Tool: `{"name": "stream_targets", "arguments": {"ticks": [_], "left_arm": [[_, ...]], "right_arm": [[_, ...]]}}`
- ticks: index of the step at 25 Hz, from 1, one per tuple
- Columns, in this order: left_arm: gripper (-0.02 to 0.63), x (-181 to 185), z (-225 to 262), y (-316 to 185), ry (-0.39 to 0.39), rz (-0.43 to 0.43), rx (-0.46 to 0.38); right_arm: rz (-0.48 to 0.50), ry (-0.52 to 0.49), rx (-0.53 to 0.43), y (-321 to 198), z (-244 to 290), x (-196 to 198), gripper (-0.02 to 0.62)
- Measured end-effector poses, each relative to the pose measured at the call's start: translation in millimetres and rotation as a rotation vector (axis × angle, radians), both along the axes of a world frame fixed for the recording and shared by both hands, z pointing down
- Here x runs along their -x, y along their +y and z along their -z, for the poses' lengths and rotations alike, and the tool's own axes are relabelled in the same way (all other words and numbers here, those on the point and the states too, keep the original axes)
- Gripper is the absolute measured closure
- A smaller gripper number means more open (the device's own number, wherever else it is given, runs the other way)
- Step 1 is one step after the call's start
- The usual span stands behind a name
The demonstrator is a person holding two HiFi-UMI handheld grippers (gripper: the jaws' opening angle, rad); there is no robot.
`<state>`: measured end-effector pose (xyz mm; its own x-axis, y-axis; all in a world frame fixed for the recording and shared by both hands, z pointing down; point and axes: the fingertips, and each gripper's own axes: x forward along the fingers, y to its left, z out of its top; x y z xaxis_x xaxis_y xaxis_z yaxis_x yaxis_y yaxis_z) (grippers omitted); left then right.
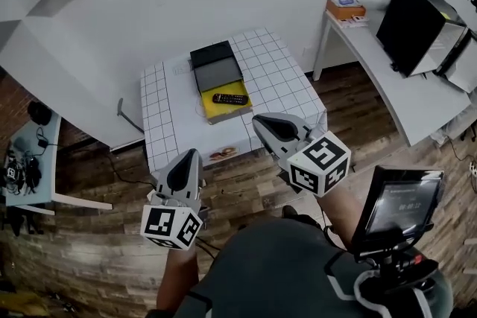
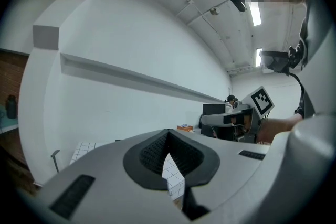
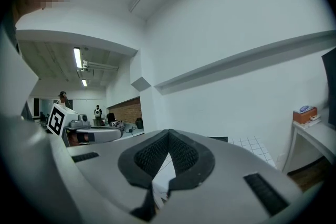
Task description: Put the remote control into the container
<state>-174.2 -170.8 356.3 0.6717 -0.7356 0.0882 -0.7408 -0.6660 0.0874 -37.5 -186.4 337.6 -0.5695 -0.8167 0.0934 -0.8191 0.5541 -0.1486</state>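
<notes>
While both grippers hang short of the table's (image 1: 276,78) near edge, take stock.

- Left gripper (image 1: 191,156): clenched, empty.
- Right gripper (image 1: 261,123): clenched, empty.
- Remote control (image 1: 230,99): flat on the yellow tray (image 1: 223,114), mid-table, at the near side of the grey box (image 1: 218,74).

If the tray is the container meant, the remote lies home. If the grey box is, it lies outside. Settle which before you reach.

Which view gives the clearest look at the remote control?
Head view: the remote control lies fully visible on the yellow tray. Both gripper views show only gridded tabletop past their jaws, no remote.
</notes>
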Motion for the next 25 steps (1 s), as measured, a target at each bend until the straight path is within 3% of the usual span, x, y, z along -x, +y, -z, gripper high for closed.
{"name": "stream_targets", "arguments": {"ticks": [6,13,25], "left_arm": [[0.597,-14.4,10.4,-0.9,0.015,0.048,-0.031],[0.597,-37.2,18.1,4.9,0.053,0.019,-0.027],[0.597,-42.6,12.3,9.5,0.048,0.0,-0.012]], "right_arm": [[0.018,0.002,-0.007,4.1,2.4,-19.5,0.581],[0.039,0.001,-0.009,9.6,2.2,-30.9,0.581],[0.032,-0.001,-0.013,10.9,3.2,-38.6,0.581]]}}
